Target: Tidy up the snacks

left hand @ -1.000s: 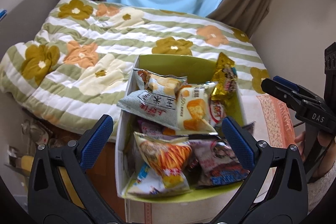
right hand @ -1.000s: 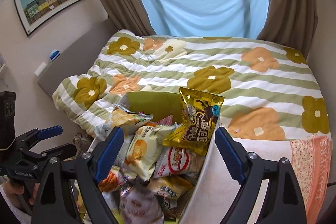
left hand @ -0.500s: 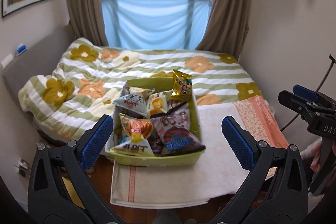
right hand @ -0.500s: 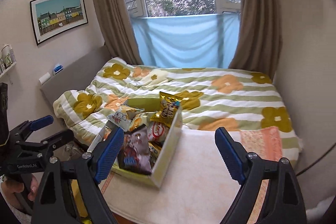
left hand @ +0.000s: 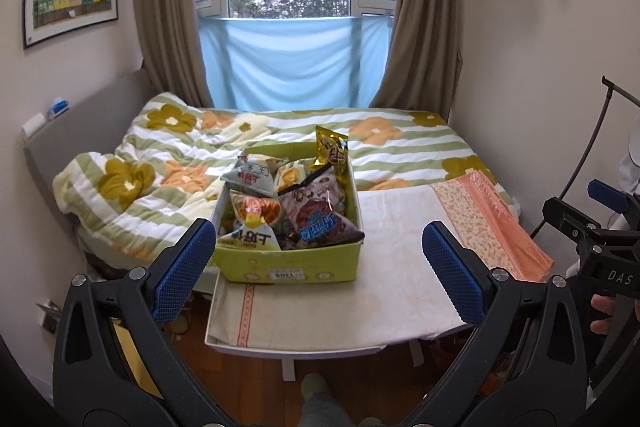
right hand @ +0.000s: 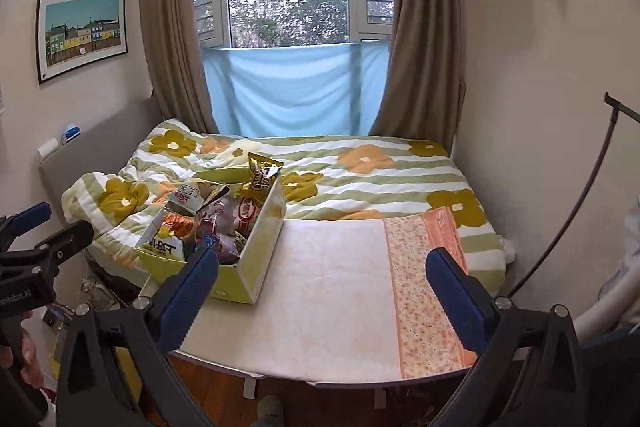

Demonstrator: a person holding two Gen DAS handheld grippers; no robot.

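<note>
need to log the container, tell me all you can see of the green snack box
The green snack box is an open-topped cardboard carton, yellow-green outside, pale inside, with a small white label low on its near wall. It stands upright on the left part of the cloth-covered table, its far end against the bed quilt. Snack bags fill it, and a gold bag sticks up at the back. Nothing grips it.

Glossy foil snack packets [left hand: 308,215] in a matt cardboard box [left hand: 288,263]. Bench [left hand: 384,291] under soft woven cloth. Floor [left hand: 352,367] is polished wood.
</note>
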